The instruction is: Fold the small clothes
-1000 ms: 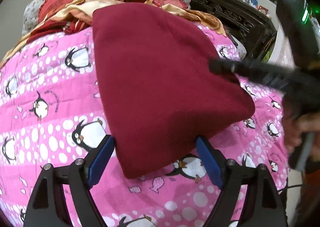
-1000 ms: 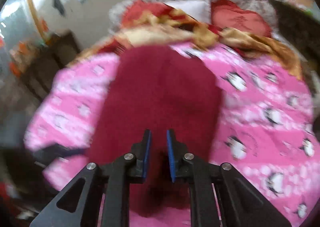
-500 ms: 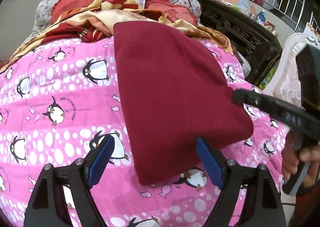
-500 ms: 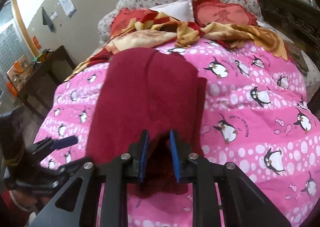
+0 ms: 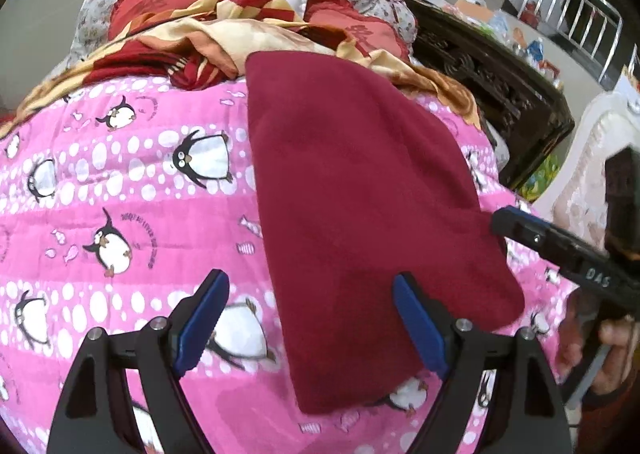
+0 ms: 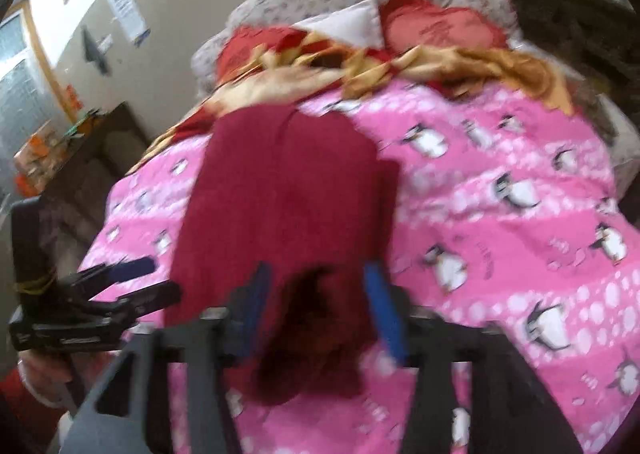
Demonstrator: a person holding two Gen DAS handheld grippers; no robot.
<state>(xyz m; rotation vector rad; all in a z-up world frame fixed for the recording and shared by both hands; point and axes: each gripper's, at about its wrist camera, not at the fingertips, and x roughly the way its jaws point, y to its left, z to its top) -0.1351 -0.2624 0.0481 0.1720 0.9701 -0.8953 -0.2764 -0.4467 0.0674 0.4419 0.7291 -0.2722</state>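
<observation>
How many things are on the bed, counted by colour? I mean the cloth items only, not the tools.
Dark red garment: 1
Pink penguin quilt: 1
Red and gold blanket: 1
Red cushions: 2
White pillow: 1
Total: 6

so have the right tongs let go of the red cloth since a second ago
Yes. The right tongs were nearly shut on the near edge of the red cloth; now their jaws are opening either side of that edge, above the pink penguin quilt.

Both wrist views look steeply down, close over the pink quilt [image 5: 120, 190] (shared), from opposite sides.
</observation>
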